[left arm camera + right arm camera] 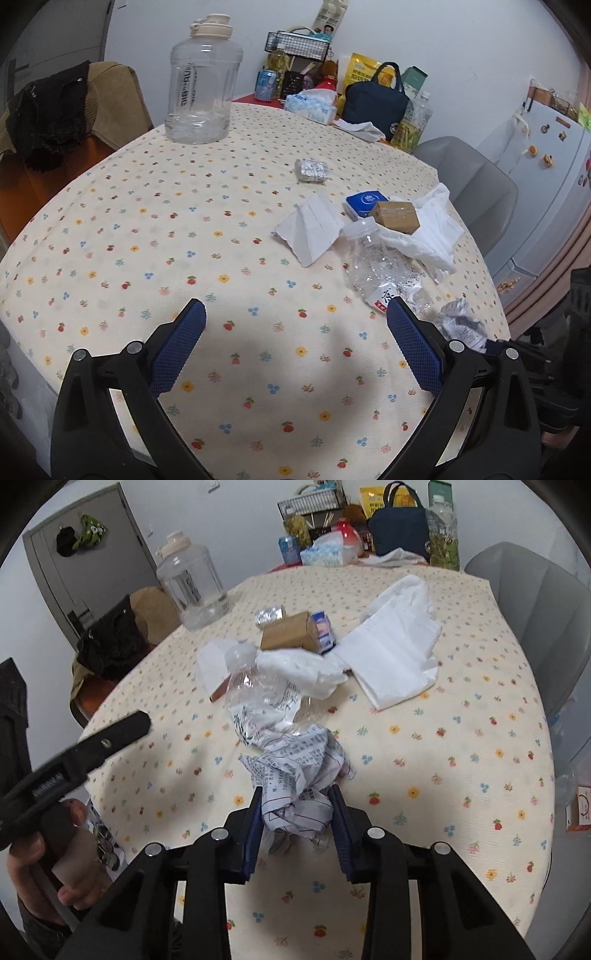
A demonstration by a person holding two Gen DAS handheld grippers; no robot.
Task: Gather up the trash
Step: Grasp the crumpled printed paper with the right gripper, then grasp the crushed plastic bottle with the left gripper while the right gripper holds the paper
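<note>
Right fingers [338,823] pinch crumpled paper [295,775] between them.

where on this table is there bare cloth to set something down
Bare cloth lies under the open left gripper, running back toward the clear jug, and along the edge by the grey chair. It is crowded between the folded napkin, crushed bottle and cardboard box; the right gripper grips crumpled paper.

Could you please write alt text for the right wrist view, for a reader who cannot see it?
The right claw is closed on a crumpled printed paper over a floral tablecloth. Beyond lie a crushed clear plastic bottle, a brown box and white tissues.
</note>
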